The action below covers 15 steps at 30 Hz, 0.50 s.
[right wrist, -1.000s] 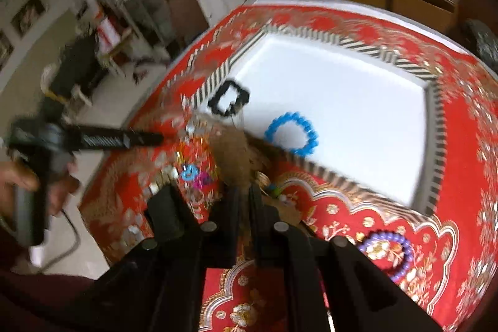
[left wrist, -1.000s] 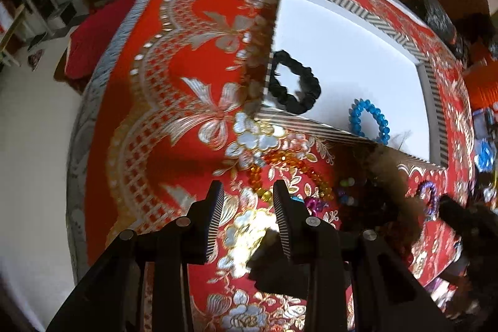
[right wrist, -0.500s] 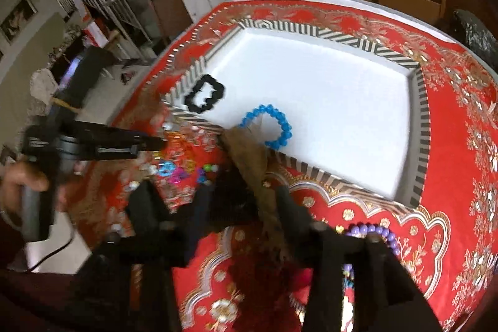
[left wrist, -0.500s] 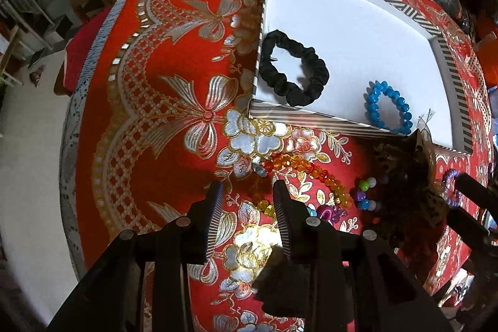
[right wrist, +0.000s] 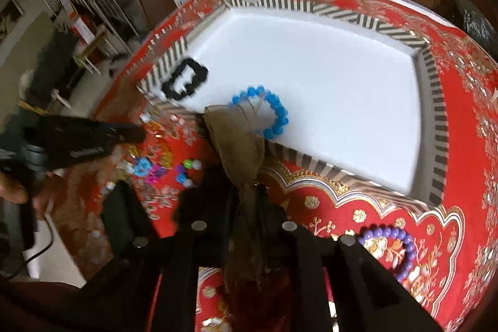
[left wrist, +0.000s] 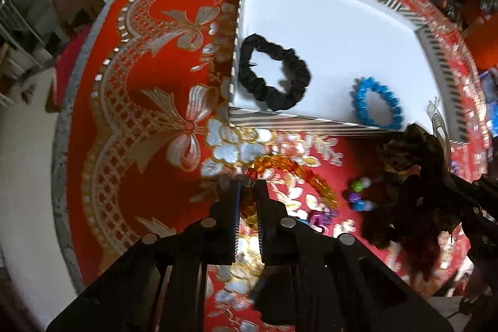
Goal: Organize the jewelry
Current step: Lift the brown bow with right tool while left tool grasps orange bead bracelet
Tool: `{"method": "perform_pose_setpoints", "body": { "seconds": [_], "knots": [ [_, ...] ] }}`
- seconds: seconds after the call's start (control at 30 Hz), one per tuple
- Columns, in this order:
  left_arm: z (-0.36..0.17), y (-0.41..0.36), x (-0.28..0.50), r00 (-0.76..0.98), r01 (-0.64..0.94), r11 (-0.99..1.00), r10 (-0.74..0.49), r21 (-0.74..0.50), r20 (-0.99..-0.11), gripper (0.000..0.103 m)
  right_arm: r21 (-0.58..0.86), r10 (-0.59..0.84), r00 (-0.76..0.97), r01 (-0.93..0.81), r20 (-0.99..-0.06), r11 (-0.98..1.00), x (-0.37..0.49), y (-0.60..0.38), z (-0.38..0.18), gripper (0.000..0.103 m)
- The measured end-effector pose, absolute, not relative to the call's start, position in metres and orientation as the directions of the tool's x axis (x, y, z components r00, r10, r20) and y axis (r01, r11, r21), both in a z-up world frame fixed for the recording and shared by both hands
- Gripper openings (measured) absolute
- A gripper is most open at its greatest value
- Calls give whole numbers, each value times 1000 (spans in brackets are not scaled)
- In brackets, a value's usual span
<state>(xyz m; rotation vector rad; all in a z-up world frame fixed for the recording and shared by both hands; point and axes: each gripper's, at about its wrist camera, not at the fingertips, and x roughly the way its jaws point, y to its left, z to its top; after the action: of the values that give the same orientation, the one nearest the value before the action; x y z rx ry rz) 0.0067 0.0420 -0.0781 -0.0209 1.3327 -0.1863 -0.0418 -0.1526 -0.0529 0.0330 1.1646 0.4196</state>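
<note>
Tray (left wrist: 311, 122) just beyond both; left gripper (left wrist: 248, 192) clamped on orange bracelet (left wrist: 295, 170), right gripper (right wrist: 247, 195) pinching brown scrunchie (right wrist: 239, 142), nearer the tray

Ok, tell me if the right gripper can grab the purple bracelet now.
Probably not yet: the right gripper is shut on a brown scrunchie, so its jaws are taken. The purple bracelet itself lies uncovered on the tablecloth beside it.
</note>
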Motion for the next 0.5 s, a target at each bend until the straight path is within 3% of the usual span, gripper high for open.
{"method": "perform_pose_setpoints", "body": {
  "seconds": [0.23, 0.5],
  "knots": [
    [-27, 45, -4, 296, 139, 975, -208, -173, -932, 0, 281, 391, 410, -304, -824, 910, -49, -170, -5, 15],
    [28, 48, -3, 377, 167, 977, -186, -131, -907, 0, 265, 360, 498, -254, -789, 930, -43, -195, 23, 15]
  ]
}}
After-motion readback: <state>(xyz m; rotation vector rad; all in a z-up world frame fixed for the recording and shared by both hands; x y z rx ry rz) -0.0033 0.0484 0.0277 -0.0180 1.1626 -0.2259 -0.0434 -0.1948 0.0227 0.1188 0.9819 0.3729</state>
